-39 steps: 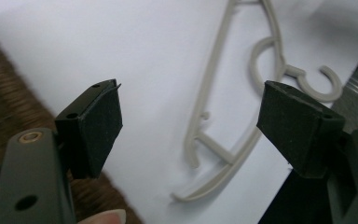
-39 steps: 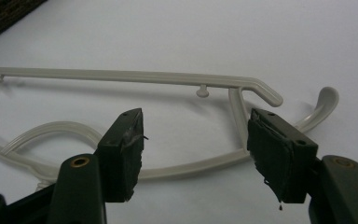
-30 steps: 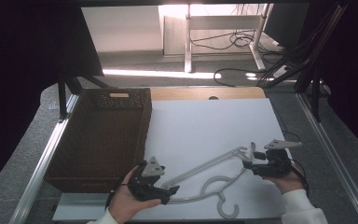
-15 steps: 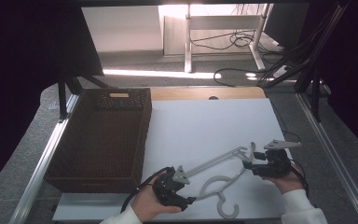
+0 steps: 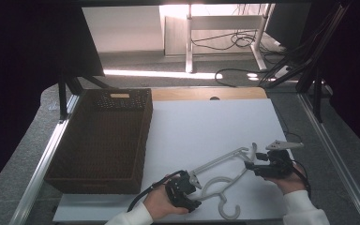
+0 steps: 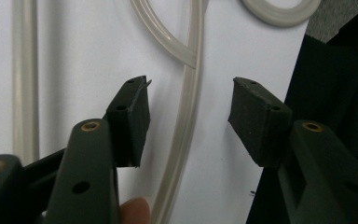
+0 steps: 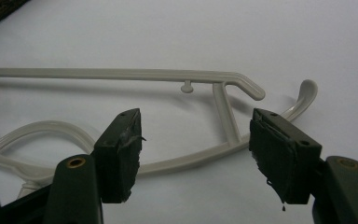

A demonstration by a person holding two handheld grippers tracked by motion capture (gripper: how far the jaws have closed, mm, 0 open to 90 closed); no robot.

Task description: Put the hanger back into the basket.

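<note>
White board covers the table (image 5: 206, 122) under a dim room, cables trailing on the floor behind. At far left, a dark woven basket (image 5: 103, 140) sits on the board's left edge, well apart from the work.

Left gripper (image 5: 183, 187): jaws have just been closing, now half-wide, straddling a thin bar of the hanger (image 5: 220, 176) without the pads pressing on it.

Hanger: pale plastic, lying flat on the board near the person's edge, hook (image 5: 229, 211) toward the person, between the two grippers. Judged light, fairly stiff but springy in its thin arms, smooth and likely to slip or twist in rubber pads. Best hold looks to be a straight bar near a junction, not the curved hook.

Right gripper (image 5: 251, 165): jaws wide, set over the hanger's right end, nothing pinched.

Views: left gripper view shows the bar (image 6: 186, 135) running clear between the pads (image 6: 137, 119), which the high view cannot resolve. Right gripper view shows a small peg (image 7: 186, 87) and cross strut (image 7: 226, 114), plus worn, peeling pad rubber (image 7: 272, 154). High view alone gives basket and overall layout.
</note>
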